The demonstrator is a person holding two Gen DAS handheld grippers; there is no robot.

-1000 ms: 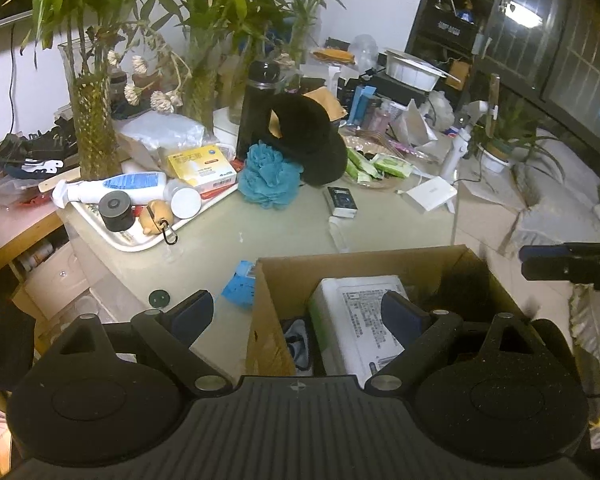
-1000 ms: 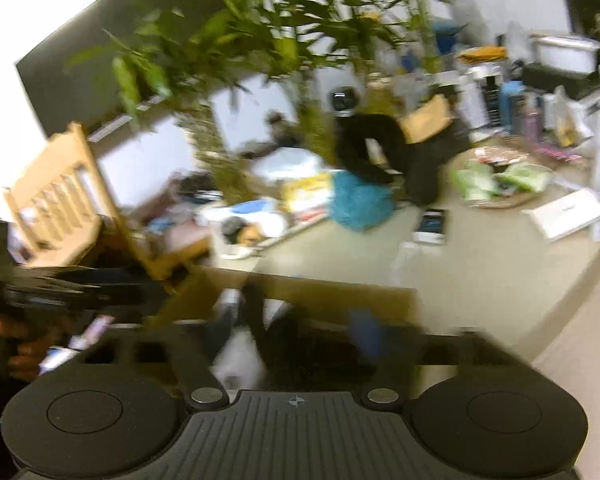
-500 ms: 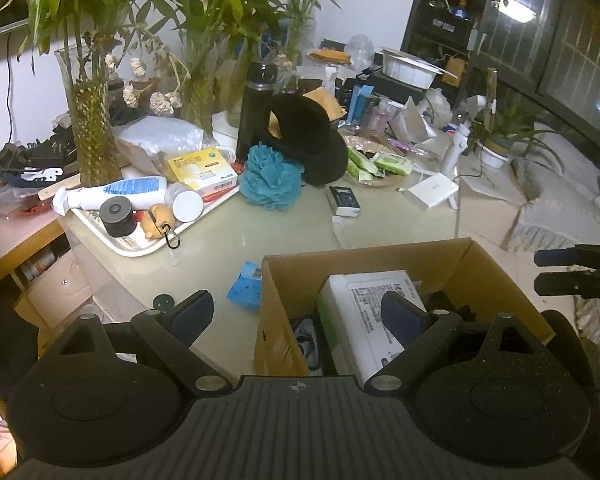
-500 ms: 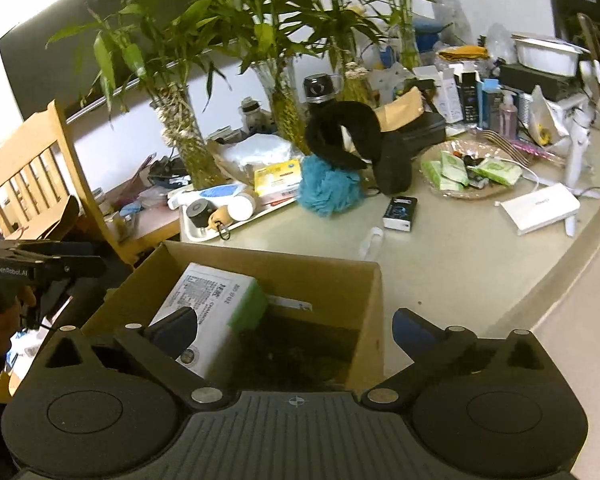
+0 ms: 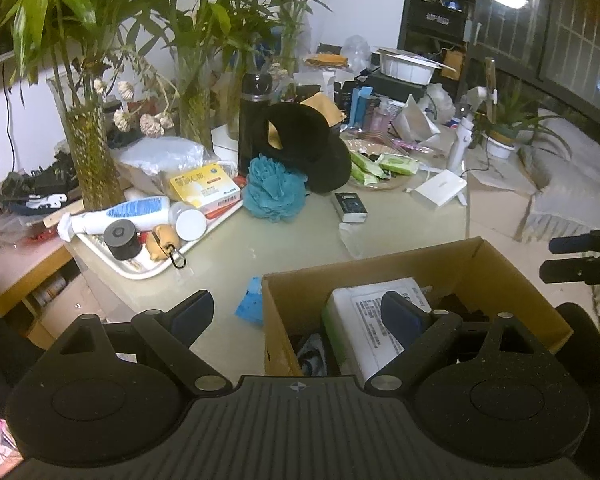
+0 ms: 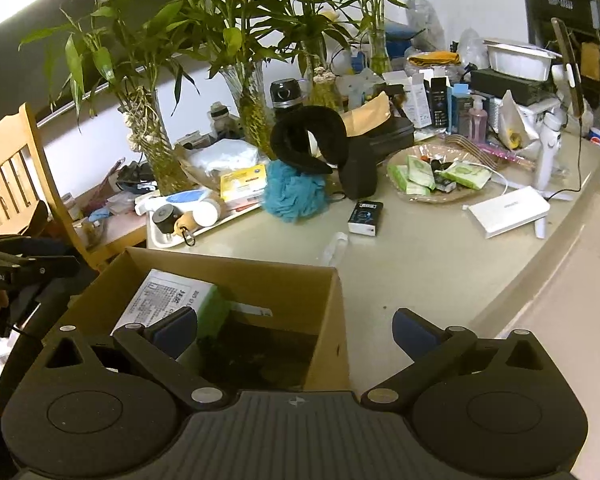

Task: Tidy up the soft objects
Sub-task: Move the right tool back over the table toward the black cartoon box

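Note:
An open cardboard box (image 5: 476, 258) (image 6: 260, 276) stands at the near table edge, holding a white-and-green package (image 5: 372, 320) (image 6: 168, 300) and dark items. A teal bath pouf (image 5: 274, 190) (image 6: 294, 194) and a black neck pillow (image 5: 312, 148) (image 6: 312, 146) lie mid-table. My left gripper (image 5: 296, 312) is open and empty over the box's left wall. My right gripper (image 6: 294, 330) is open and empty over the box's right wall.
A white tray (image 5: 140, 268) of bottles sits at left. Glass vases with bamboo (image 5: 90, 152) stand behind. A black phone box (image 5: 350, 208), a wicker plate of green packs (image 6: 440, 176), a white power bank (image 6: 508, 210) and a blue scrap (image 5: 250, 306) lie around.
The right gripper's view has steadied from blur and pulled back above the box. The left gripper has drifted slightly left. Both stay open.

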